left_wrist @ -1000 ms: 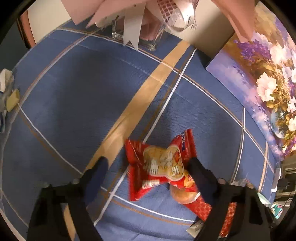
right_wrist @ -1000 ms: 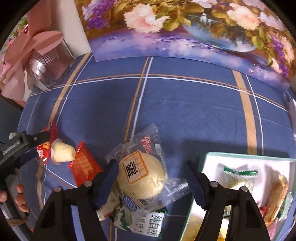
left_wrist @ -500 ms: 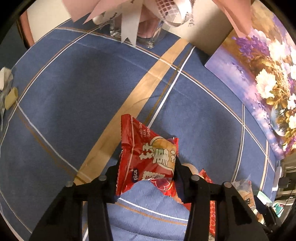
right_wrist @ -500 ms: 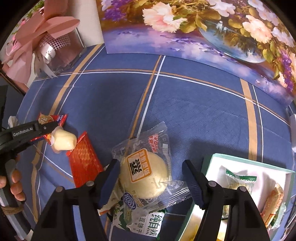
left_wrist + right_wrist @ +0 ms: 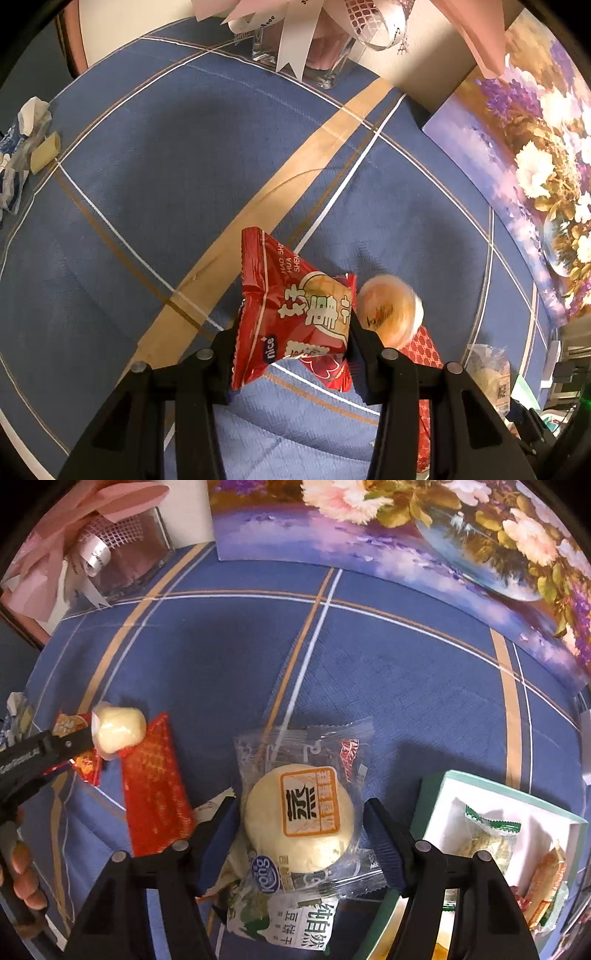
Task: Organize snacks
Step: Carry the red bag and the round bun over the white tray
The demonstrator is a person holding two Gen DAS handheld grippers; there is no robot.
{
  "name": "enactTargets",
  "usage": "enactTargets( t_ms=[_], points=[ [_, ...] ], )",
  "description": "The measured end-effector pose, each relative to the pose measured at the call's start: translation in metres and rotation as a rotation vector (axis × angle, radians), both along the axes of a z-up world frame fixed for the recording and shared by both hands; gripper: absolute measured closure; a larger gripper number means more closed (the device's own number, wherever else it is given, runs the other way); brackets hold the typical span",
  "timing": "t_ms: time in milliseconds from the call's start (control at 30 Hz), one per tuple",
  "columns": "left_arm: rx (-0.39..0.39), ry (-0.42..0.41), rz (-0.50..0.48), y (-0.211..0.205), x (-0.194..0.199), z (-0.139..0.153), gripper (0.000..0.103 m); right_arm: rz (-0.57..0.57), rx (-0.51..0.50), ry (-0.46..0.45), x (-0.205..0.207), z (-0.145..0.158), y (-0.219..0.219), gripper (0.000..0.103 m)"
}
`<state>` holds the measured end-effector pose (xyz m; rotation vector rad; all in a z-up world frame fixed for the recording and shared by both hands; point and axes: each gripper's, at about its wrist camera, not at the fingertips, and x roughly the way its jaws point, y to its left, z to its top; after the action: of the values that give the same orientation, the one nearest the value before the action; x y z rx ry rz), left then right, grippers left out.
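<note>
Hand-held gripper [image 5: 299, 830] over half-hidden green packet [image 5: 295, 919]

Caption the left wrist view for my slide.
Left gripper shut on a red snack packet above the blue tablecloth.

floral painting [image 5: 461, 535], ribboned glass vase [image 5: 317, 51], plaid tablecloth [image 5: 166, 155]

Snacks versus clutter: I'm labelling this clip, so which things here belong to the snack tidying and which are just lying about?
Part of the job:
- red snack packet, gripped by left gripper
- round pastry in clear wrapper, between right gripper fingers
- green-and-white packet
- red patterned wrapper
- teal box holding snacks

Lying about:
- flower painting
- pink ribboned gift box
- crumpled wrappers
</note>
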<state>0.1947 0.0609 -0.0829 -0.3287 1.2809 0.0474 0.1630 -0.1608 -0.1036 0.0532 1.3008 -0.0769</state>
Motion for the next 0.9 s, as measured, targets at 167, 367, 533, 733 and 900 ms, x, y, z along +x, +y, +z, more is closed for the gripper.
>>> enactTargets(
  t_ms=[167, 367, 533, 733, 900],
  points=[
    [0.0, 0.007, 0.009, -0.003, -0.003, 0.0, 0.055, -0.031, 0.014, -0.014, -0.003, 0.001, -0.002, 0.045],
    [-0.006, -0.002, 0.018, -0.012, -0.002, 0.005, 0.055, -0.064, 0.057, -0.048, -0.015, 0.01, -0.007, 0.047],
    [-0.019, -0.027, 0.009, -0.022, -0.013, 0.022, 0.055, -0.099, 0.095, -0.096, -0.034, 0.031, -0.012, 0.047],
    [-0.054, -0.057, -0.016, -0.041, -0.035, 0.043, 0.055, -0.142, 0.118, -0.147, -0.063, 0.055, -0.016, 0.047],
    [-0.079, -0.077, -0.07, -0.075, -0.055, 0.057, 0.055, -0.203, 0.12, -0.165, -0.086, 0.067, -0.03, 0.047]
  ],
)
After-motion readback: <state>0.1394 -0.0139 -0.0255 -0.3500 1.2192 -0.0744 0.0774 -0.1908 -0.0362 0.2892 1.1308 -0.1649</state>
